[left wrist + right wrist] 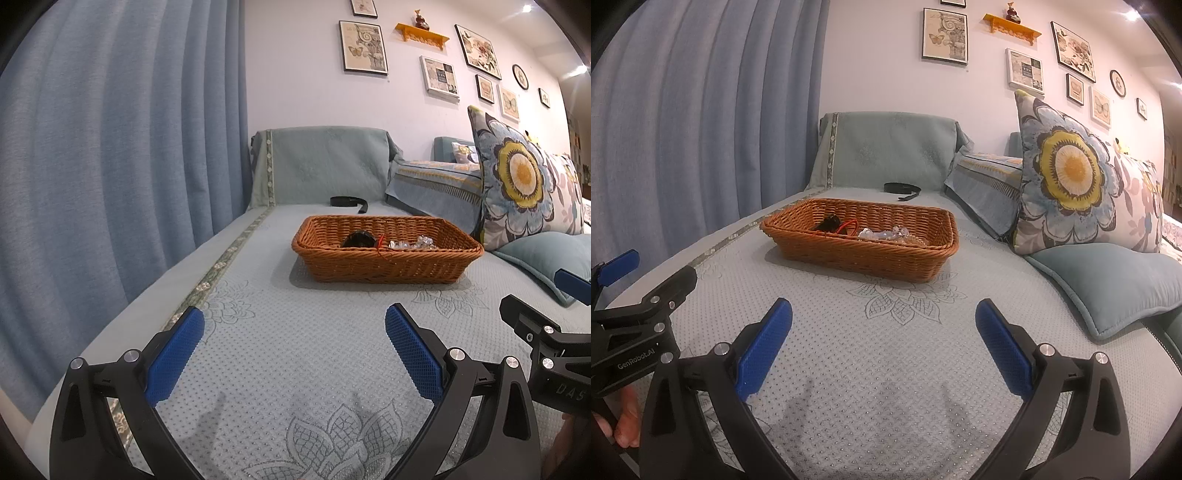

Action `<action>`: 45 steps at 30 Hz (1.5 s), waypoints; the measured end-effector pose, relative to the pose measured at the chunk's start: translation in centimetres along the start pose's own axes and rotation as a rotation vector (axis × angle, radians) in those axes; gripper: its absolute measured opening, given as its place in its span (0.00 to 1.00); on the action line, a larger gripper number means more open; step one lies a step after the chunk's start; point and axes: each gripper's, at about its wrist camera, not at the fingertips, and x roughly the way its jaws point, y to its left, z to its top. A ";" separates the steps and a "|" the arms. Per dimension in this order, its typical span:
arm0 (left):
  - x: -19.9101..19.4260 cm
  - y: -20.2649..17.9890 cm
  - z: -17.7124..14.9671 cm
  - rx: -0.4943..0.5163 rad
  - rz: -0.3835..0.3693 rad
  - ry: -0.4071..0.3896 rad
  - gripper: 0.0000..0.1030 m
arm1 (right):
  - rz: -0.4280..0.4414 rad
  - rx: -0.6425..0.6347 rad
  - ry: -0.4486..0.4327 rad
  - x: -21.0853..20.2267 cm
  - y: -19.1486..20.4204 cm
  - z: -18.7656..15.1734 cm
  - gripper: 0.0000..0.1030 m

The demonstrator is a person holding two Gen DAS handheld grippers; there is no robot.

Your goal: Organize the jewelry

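A brown wicker basket (pixel 388 264) sits on the pale blue sofa cover; it also shows in the right wrist view (pixel 862 254). Inside lie a dark piece (pixel 357 239) (pixel 829 224), a red cord (pixel 380 246) (pixel 847 225) and clear crystal beads (pixel 412 243) (pixel 884 233). My left gripper (pixel 293 328) is open and empty, low over the cover, short of the basket. My right gripper (pixel 882 323) is open and empty too, beside the left one. Part of the right gripper shows at the left view's right edge (pixel 546 332), and the left gripper at the right view's left edge (pixel 639 314).
A black strap (pixel 349 202) (pixel 903 189) lies behind the basket by the sofa arm. A flowered pillow (pixel 517 177) (pixel 1071 173) and a plain blue cushion (pixel 1108 284) stand to the right. A blue curtain (pixel 110 147) hangs along the left. Framed pictures hang on the wall.
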 end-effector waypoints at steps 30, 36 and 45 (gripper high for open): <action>0.0 0.0 0.2 0.004 0.000 0.001 0.92 | 0.002 -0.005 0.005 0.1 0.0 0.0 0.92; 0.0 0.0 0.1 0.004 -0.001 0.001 0.92 | 0.008 -0.014 0.009 0.1 -0.3 0.1 0.92; -0.2 -0.4 -0.4 0.027 -0.001 -0.016 0.92 | 0.011 -0.017 0.011 0.1 -0.4 0.1 0.92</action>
